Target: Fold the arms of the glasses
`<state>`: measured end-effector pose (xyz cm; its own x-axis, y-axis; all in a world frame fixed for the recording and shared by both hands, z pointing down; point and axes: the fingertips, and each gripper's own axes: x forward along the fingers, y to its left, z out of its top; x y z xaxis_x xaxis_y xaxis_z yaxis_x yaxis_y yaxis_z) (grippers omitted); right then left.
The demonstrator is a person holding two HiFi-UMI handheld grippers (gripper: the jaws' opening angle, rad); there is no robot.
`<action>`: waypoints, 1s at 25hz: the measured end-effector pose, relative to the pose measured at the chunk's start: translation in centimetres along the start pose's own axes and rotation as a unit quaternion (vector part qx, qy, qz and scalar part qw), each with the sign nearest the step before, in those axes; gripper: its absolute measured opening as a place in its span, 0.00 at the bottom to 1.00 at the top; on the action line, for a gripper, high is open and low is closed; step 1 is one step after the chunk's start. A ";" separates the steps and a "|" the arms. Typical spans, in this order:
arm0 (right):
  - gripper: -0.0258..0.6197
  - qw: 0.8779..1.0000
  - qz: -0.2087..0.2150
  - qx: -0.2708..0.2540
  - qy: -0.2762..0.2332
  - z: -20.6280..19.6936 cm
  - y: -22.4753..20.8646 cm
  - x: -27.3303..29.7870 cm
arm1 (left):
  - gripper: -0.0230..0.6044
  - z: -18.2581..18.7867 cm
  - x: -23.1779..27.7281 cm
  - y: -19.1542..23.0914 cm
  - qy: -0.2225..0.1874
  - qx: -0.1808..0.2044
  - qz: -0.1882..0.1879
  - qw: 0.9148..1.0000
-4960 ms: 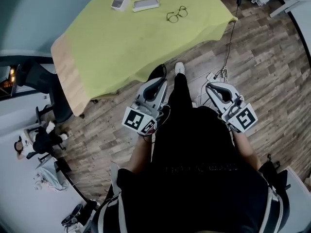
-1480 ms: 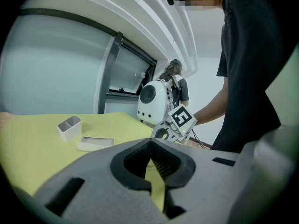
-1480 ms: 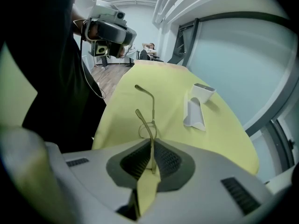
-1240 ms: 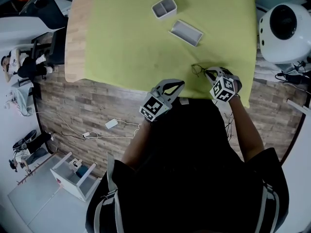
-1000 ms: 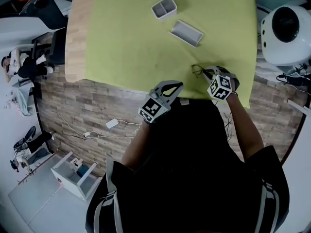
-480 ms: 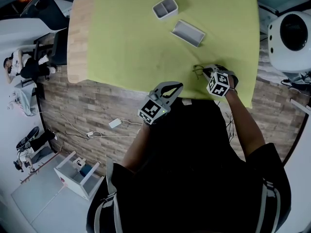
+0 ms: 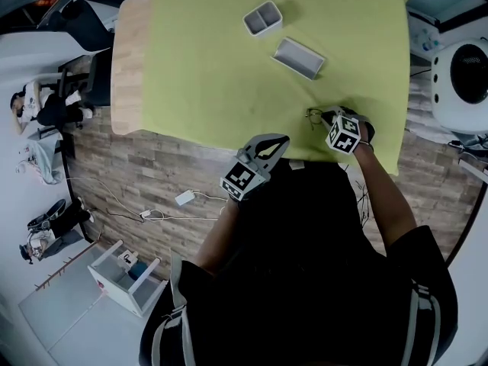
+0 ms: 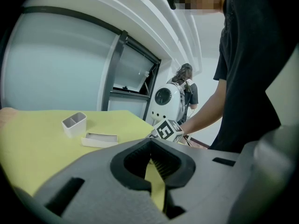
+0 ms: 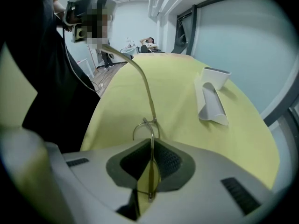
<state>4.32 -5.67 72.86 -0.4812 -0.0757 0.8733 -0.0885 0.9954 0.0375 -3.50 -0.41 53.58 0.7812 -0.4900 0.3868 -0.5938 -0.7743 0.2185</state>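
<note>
Thin dark-wire round glasses (image 9: 152,121) are pinched in the closed ribbed-pad grey right gripper (image 9: 150,148) over the lime cloth-covered counter (image 7: 213,59) near its edge; grey left gripper (image 7: 282,139) closed, empty; five seconds ago the glasses lay untouched, both grippers low over the floor

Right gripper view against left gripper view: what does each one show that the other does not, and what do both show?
Only the right gripper view: the glasses, held between its fingers. Only the left gripper view: the other gripper's marker cube, a forearm, a round white machine. Both: the yellow cloth, the box and the tray.
</note>
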 end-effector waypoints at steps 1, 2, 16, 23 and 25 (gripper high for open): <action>0.10 1.000 0.001 0.003 0.000 -0.1 0.0 0.1 | 0.07 0.0 0.0 0.1 0.000 -0.001 0.001 1.000; 0.10 1.000 0.001 0.002 0.001 -0.2 0.0 0.1 | 0.07 0.0 0.0 0.1 0.000 0.000 0.001 1.000; 0.10 0.995 -0.038 0.068 -0.063 2.8 -0.1 -5.1 | 0.07 0.5 -0.2 0.7 -0.025 -0.003 -0.013 1.000; 0.10 0.992 -0.064 0.078 -0.077 4.1 1.1 -7.3 | 0.07 1.0 -0.1 0.9 -0.043 0.000 -0.026 0.999; 0.10 0.991 -0.066 0.081 -0.082 4.5 1.4 -7.8 | 0.07 1.1 -0.1 1.1 -0.048 -0.002 -0.027 0.998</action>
<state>3.98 -3.91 63.91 -0.5901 -0.2262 0.7750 -0.2932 0.9545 0.0553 -4.06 -1.69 52.76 0.8266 -0.4841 0.2870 -0.5514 -0.7988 0.2406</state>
